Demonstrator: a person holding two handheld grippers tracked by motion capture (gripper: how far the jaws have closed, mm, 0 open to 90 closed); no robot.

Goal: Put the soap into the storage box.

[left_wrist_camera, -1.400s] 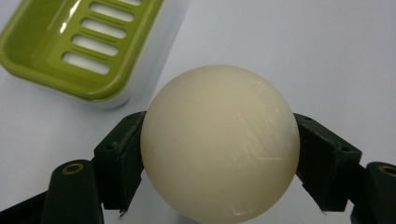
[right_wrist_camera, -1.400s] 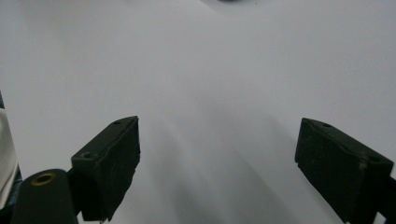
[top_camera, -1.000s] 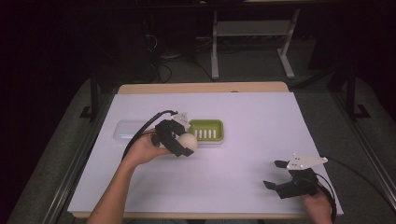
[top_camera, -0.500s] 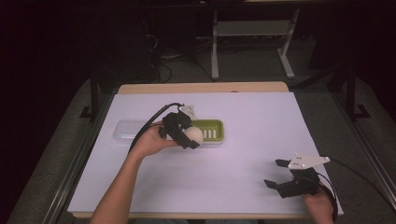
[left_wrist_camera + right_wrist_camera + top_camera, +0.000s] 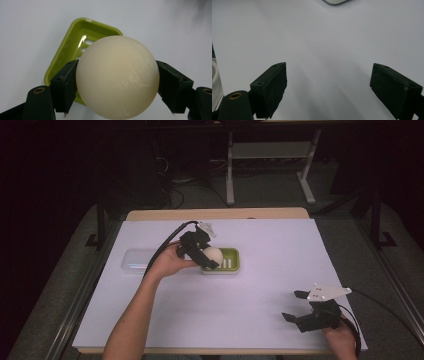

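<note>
Two hand-held grippers are in use, one in each of the person's hands. Nearest the person, at the near right corner of the white surface [image 5: 270, 285], the right hand-held gripper [image 5: 296, 306] rests low with its jaws spread wide and nothing between them; its own view looks across bare surface only. It is judged to be parked there, well apart from the work, so as to leave the middle free.

Farther in, left of centre, the left hand-held gripper [image 5: 209, 258] is clamped on one cream ball [image 5: 212, 254], a jaw pressed against each side at the widest part, as the left gripper view shows [image 5: 117, 77]. Gripping across the middle is probably what keeps the smooth round body from slipping out.

The ball hangs over the left end of one green dish [image 5: 233, 261], a shallow slotted tray with a raised rim; whether the ball touches the tray floor cannot be told. The work in hand appears to be setting the ball into this dish, whose rim would stop it rolling.

Just beyond the person's left hand [image 5: 167, 262], near the left edge, lies one clear lid-like container [image 5: 134, 260], untouched. Beyond the surface stand a dark floor and one pale metal frame [image 5: 270, 155].
</note>
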